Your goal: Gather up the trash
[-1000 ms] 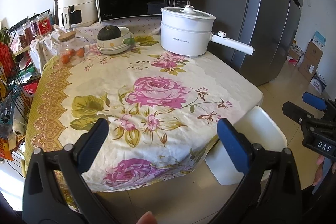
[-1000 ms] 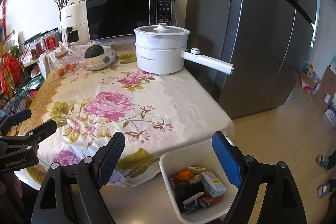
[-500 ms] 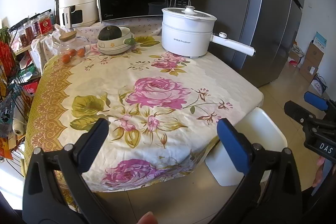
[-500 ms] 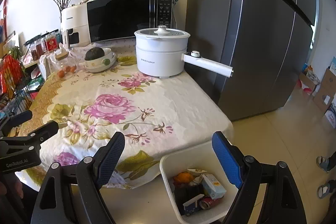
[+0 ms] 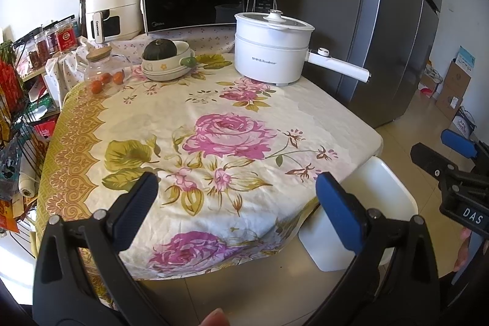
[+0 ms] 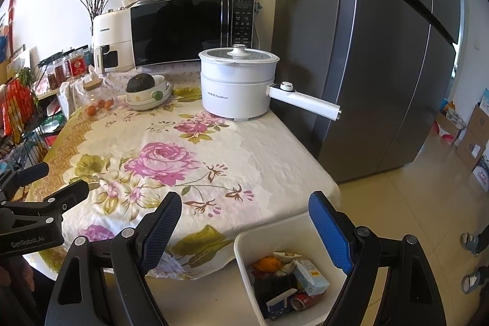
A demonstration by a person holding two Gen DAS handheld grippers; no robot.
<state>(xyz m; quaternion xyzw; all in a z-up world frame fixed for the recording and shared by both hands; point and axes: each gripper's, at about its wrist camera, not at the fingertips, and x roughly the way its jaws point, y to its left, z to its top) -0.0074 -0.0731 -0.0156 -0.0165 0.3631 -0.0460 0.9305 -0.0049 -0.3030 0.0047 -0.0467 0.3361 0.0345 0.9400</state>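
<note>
1. The right gripper (image 6: 241, 222) hangs with its blue-padded jaws spread wide and nothing between them, poised above the near edge of the table and a white bin (image 6: 244, 246).
2. The left gripper (image 5: 235, 197) is likewise released, jaws parted and empty, over the near edge of the floral tablecloth (image 5: 214, 136); a fingertip (image 5: 215, 318) shows at the bottom of its view.
3. Each tool appears in the other's camera: the left gripper at the left edge of the right wrist view, the right gripper at the right edge of the left wrist view.
4. The bin stands on the tiled floor just beside the table's near right corner, partly tucked under the hanging cloth. Inside lies the collected trash (image 6: 290, 280): an orange peel, a small carton, a crushed red can, dark wrappers and paper scraps.
5. The middle of the cloth carries only its pink rose print.
6. At the far end of the table sit a white electric pot (image 6: 238, 81) with a long handle, a bowl (image 6: 149, 97) holding a dark green squash, and a glass jar (image 6: 97, 93) beside small orange fruits.
7. Behind them stand a microwave (image 6: 183, 29), an air fryer (image 6: 110, 45) and a grey refrigerator (image 6: 382, 51).
</note>
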